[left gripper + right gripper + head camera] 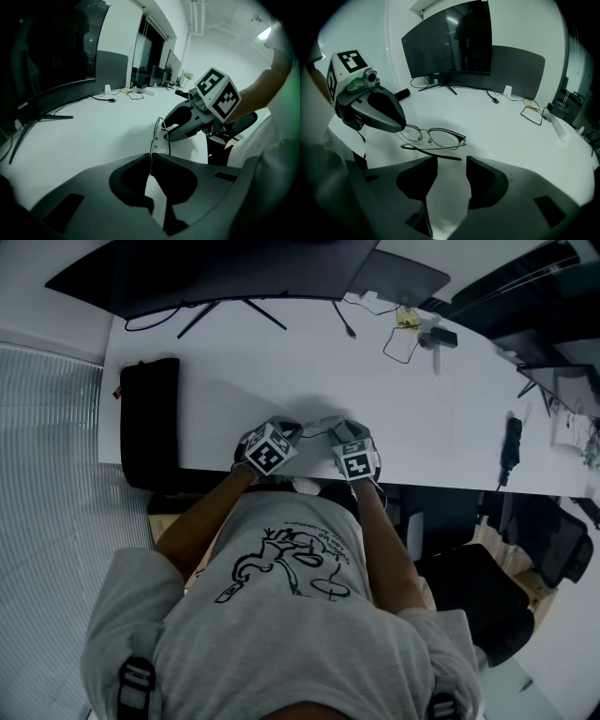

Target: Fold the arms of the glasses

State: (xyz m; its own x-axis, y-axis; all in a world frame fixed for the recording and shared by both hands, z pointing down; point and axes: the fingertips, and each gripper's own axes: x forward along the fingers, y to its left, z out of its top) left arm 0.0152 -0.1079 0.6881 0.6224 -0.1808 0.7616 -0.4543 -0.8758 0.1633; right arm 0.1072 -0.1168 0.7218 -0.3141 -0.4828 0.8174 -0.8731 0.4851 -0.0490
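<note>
Our left gripper point(151, 159) is clenched on the glasses point(440, 138): its fingers point(93, 187) meet at the tips, and the thin wire rim runs straight down into the seam between them, so the frame stands just ahead of those tips, above the white desk point(501, 126). From there the frame reaches across toward our right gripper point(452, 161), whose fingers point(487, 180) are released and stand apart. One dark arm point(433, 153) lies across their mouth, its free end in the gap, with neither finger pressing on it. We cannot tell how the other arm lies. We judge the glasses very light, springy in the wire and weak at the hinge, with lenses that smear and slip, so the rim corner is the right place to hold them. The right fingers should take the arm near its free end and swing it gently in toward the lenses, since a hard squeeze or a twist could bend it.
</note>
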